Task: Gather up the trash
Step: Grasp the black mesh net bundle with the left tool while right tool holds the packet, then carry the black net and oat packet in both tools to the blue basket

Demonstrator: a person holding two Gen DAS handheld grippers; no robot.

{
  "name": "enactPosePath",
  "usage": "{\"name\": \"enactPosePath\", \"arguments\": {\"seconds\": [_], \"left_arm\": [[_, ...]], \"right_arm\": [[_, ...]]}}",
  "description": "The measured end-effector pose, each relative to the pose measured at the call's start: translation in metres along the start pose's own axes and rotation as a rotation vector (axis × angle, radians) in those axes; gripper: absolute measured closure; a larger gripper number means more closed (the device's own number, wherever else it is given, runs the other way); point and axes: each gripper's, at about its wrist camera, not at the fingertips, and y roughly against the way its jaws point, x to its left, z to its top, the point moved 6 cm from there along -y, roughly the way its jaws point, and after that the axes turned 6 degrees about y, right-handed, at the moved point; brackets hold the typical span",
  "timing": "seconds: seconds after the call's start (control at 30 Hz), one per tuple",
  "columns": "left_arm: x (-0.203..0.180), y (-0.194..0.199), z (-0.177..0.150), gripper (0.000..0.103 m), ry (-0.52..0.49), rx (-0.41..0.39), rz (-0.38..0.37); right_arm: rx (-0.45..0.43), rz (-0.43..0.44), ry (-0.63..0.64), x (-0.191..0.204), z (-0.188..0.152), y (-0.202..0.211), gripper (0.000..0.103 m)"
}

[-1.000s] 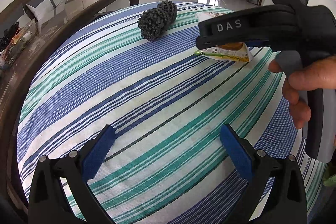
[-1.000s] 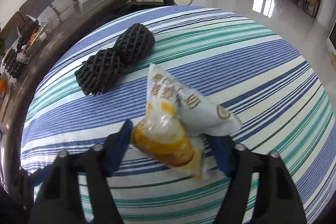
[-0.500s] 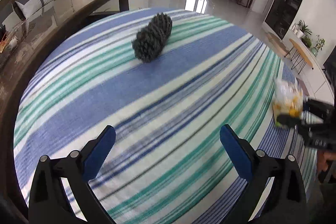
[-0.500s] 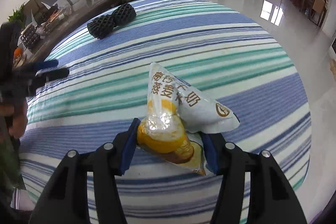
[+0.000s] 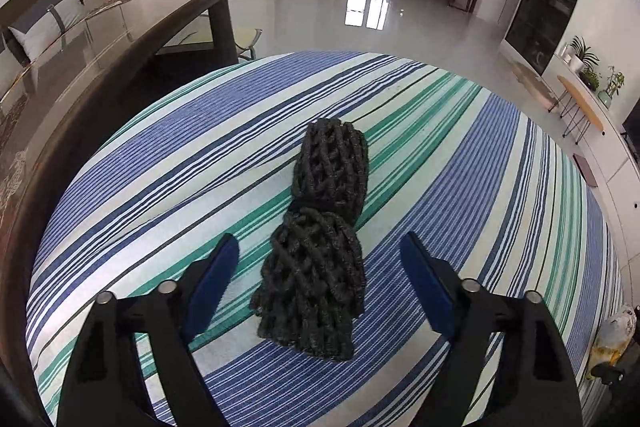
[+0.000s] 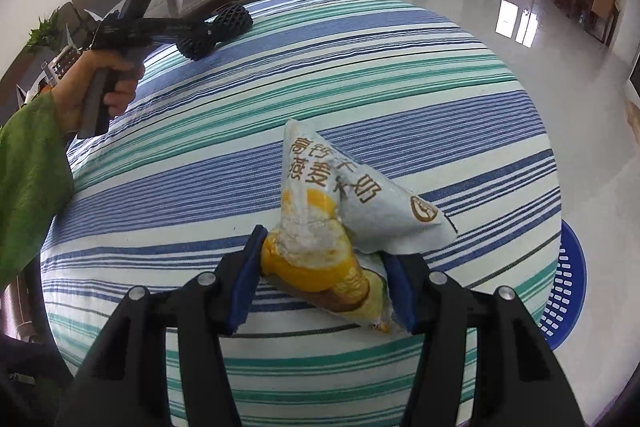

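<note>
A black foam net [image 5: 316, 267] lies lengthwise on the striped tablecloth [image 5: 500, 187]. My left gripper [image 5: 319, 242] straddles the net's near end. Its jaws are closing, and a gap still shows between each blue pad and the net. In the right wrist view the same left gripper [image 6: 200, 41] hovers over the net [image 6: 234, 21] at the table's far left. My right gripper [image 6: 324, 251] is shut on a crumpled white and yellow snack wrapper [image 6: 320, 227], held above the cloth near the table's right edge. The wrapper [image 5: 612, 339] also shows low at the right of the left wrist view.
A blue perforated basket [image 6: 568, 287] sits below the table's right edge. A dark glass-topped table [image 5: 120, 39] stands close on the left. A hand with a green sleeve [image 6: 28, 179] holds the left gripper. Shiny tiled floor lies beyond.
The left gripper has moved forward until the net lies between its jaws, which have narrowed. The right gripper carried the wrapper toward the table's right edge, and the blue basket came into view.
</note>
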Motion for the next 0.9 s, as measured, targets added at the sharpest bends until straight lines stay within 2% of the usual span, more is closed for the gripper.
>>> {"name": "enactPosePath", "arguments": {"seconds": [0.1,0.3,0.53,0.67,0.7,0.73,0.8,0.9], "left_arm": [[-0.014,-0.002,-0.007,0.065,-0.051,0.016,-0.008],[-0.038,0.029,-0.04,0.067,-0.028,0.021,-0.022],[-0.076,0.089,-0.127,0.065,0.013,0.034,-0.025],[-0.095,0.107,-0.17,0.063,0.023,0.033,-0.047],[-0.097,0.109,-0.176,0.057,0.022,0.028,-0.037],[-0.098,0.111,-0.18,0.042,0.017,0.02,-0.028],[-0.099,0.113,-0.181,0.027,0.009,0.0,-0.018],[-0.098,0.113,-0.176,0.026,0.007,-0.005,-0.026]], "right_arm": [[0.001,0.024,0.008,0.001,-0.004,0.002,0.048],[-0.006,0.047,0.006,0.002,-0.007,0.012,0.048],[0.007,0.064,0.03,0.01,-0.007,0.014,0.048],[0.024,0.06,0.043,0.014,-0.007,0.008,0.046],[0.029,0.055,0.04,0.014,-0.007,0.006,0.044],[0.031,0.054,0.035,0.013,-0.006,0.004,0.041],[0.028,0.05,0.013,0.011,-0.004,0.006,0.034],[0.012,0.028,-0.005,0.01,-0.001,0.014,0.031]]}}
